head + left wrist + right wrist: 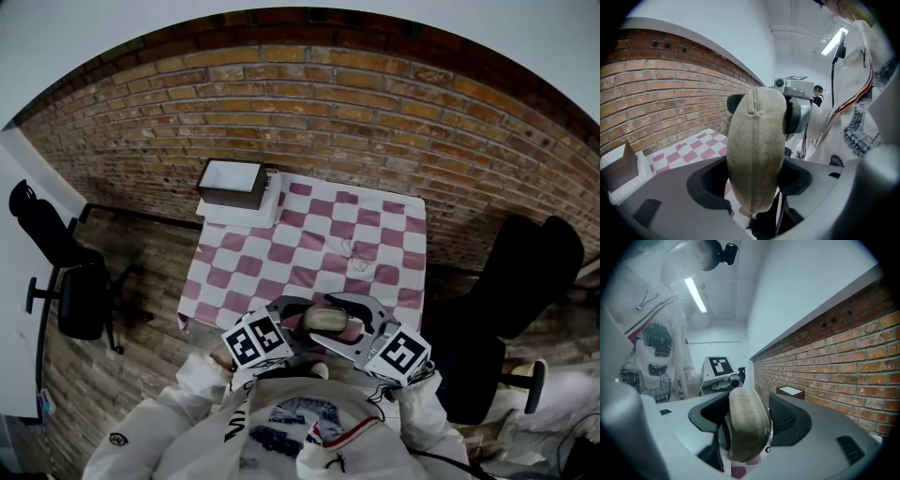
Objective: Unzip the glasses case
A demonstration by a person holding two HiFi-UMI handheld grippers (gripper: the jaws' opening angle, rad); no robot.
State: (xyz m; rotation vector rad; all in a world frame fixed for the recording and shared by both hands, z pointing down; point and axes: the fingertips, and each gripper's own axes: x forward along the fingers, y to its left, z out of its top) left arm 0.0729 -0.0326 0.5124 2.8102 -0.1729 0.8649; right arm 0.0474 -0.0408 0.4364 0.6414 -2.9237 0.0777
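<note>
— Well, where is the glasses case [328,319] sitting right now?

— It is hanging over the near edge of the checked cloth [309,234], close against the person's white jacket [309,427], with the two grippers flanking it from either side.

— And what are the grippers doing?

— The left gripper [754,180] is clenching one end of the case. Both its jaws are pressing on the beige shells, and the seam is running up the middle between them. The right gripper [749,420] is standing released. Its jaws are spreading wide round the other end, and the case is leaning nearer the jaw at the left of that gripper's view.

— What is crowding the edges?

— A brown box [232,184] is occupying the far left corner. A pair of spectacles [357,255] is lying on the right half, well apart from both the box and the case. The far edge is lying near the foot of the brick wall [309,103].

— And the room round the table?

— The widest bare cloth is stretching over the left half, between the near edge and the box. A black office chair [70,281] is standing off the left edge, with floor showing between. A second dark chair [530,272] is sitting just beside the right edge.
</note>
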